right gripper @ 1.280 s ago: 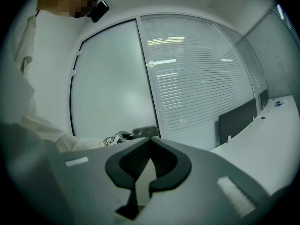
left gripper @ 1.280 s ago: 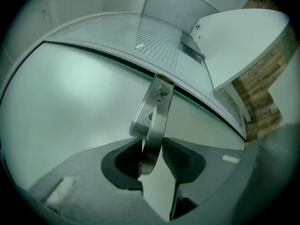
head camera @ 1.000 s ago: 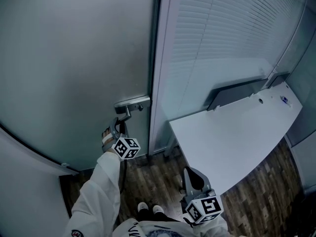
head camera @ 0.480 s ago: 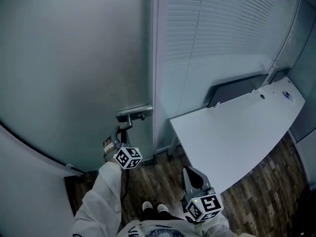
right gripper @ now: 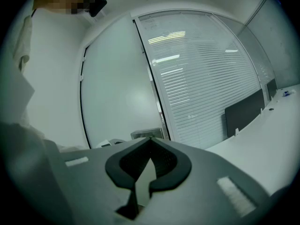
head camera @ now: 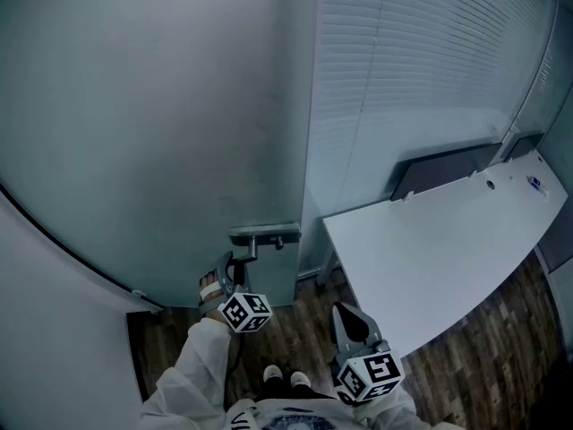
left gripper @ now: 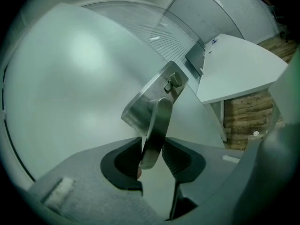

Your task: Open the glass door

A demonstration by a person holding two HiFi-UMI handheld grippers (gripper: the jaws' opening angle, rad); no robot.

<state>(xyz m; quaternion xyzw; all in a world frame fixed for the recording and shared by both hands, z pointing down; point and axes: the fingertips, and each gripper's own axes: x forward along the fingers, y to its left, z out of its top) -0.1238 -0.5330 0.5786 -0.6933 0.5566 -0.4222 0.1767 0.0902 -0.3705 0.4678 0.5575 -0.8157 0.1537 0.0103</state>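
1. Left gripper (left gripper: 153,154) clamps the handle (left gripper: 158,121), door (head camera: 134,133) just ahead of it
2. I judge the swing is in hand; next needs a steady pull
3. My right gripper (right gripper: 150,142) hangs alongside, closed, empty

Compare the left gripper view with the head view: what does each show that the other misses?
Only the left gripper view shows the left gripper up close, with its pads closed on the lever of the handle. Only the head view shows the right gripper, held low near the desk, and the person's shoes. Both show the frosted glass door, the handle, the blinds, the desk and the wood floor.
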